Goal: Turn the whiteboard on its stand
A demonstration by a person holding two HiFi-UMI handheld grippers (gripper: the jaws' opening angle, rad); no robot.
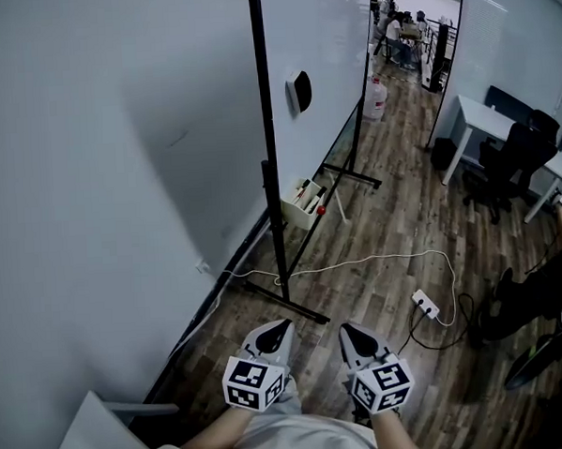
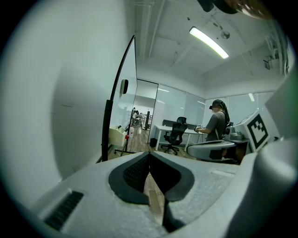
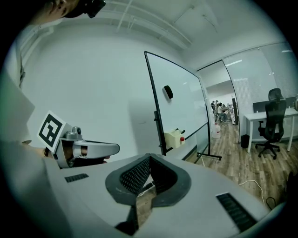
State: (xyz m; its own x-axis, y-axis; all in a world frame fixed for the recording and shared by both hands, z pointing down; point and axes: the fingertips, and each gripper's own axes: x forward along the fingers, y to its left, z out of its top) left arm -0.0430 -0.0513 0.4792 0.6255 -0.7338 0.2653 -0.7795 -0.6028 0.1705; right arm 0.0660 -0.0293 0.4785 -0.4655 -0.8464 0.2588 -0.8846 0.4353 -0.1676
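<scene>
The whiteboard stands on its black stand close to the wall, nearly edge-on to me. A black eraser sticks to its face, and a pale tray with markers hangs lower down. Its near foot rests on the wood floor just ahead. My left gripper and right gripper are held side by side short of that foot, both shut and empty. The right gripper view shows the board and the stand's post beyond my shut right gripper; the left gripper view shows the post.
A white wall runs along the left. A white cable and power strip lie on the floor to the right. Desks and black office chairs stand at the right, and a water jug beyond the board. A person stands across the room.
</scene>
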